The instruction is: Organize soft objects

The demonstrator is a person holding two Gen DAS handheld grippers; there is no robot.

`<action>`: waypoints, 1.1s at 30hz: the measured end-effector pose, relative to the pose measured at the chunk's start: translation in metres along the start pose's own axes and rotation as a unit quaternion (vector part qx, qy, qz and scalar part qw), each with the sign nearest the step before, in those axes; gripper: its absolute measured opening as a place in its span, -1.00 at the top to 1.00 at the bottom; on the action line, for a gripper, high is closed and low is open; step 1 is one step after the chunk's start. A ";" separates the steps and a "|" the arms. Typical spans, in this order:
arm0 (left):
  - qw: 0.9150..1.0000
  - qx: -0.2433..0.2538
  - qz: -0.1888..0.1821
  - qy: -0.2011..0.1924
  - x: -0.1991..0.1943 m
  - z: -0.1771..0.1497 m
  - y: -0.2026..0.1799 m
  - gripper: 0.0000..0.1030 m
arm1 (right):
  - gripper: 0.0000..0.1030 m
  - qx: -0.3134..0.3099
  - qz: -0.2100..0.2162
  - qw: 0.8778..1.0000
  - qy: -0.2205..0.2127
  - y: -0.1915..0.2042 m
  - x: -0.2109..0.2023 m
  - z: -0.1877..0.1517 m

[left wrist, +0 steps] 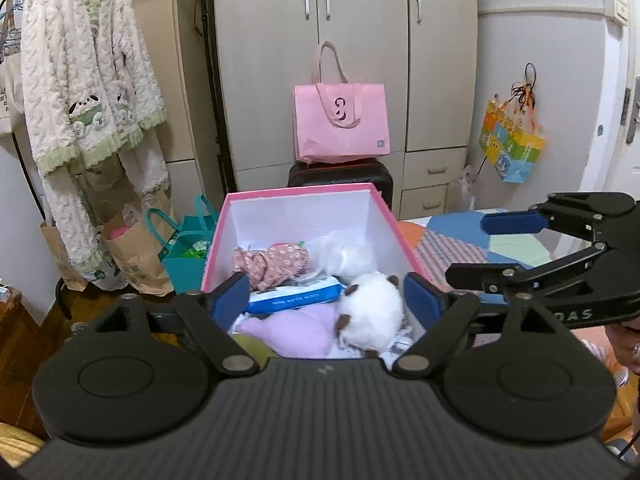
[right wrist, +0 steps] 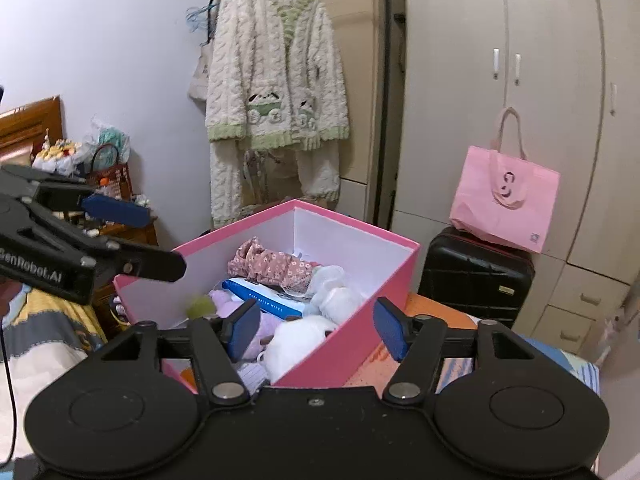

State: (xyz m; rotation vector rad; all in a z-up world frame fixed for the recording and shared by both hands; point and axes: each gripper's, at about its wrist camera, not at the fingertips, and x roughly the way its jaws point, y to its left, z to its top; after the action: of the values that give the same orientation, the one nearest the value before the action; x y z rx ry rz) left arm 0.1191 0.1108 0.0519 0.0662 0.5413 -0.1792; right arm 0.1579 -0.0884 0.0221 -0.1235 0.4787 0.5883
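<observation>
hovering above pink box (left wrist: 304, 200): left hand-held gripper (left wrist: 328, 300) and right hand-held gripper (right wrist: 316, 330), jaws wide, empty, tilted downward. white plush toy (left wrist: 372, 312) inside box.

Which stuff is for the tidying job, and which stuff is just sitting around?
For the job: pink box, white plush toy, floral cloth, lilac plush, wipes pack.

Just around: pink tote bag, black suitcase, fluffy robe, paper bag.
</observation>
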 end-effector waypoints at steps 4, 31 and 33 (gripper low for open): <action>1.000 -0.016 0.004 -0.002 -0.003 -0.011 -0.011 -0.90 | -0.75 0.015 -0.011 1.000 -0.017 -0.004 -0.017 -0.007; 0.998 -0.019 0.050 -0.039 -0.062 -0.055 -0.067 -0.96 | -1.00 0.052 -0.206 0.977 0.017 0.023 -0.110 -0.051; 0.998 -0.024 0.044 -0.039 -0.064 -0.058 -0.068 -0.96 | -1.00 0.065 -0.218 0.974 0.013 0.022 -0.115 -0.054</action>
State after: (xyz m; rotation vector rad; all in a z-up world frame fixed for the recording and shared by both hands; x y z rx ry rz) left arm 0.0230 0.0605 0.0346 0.0364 0.4644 -0.0817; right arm 0.0402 -0.1413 0.0287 -0.1072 0.4961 0.1249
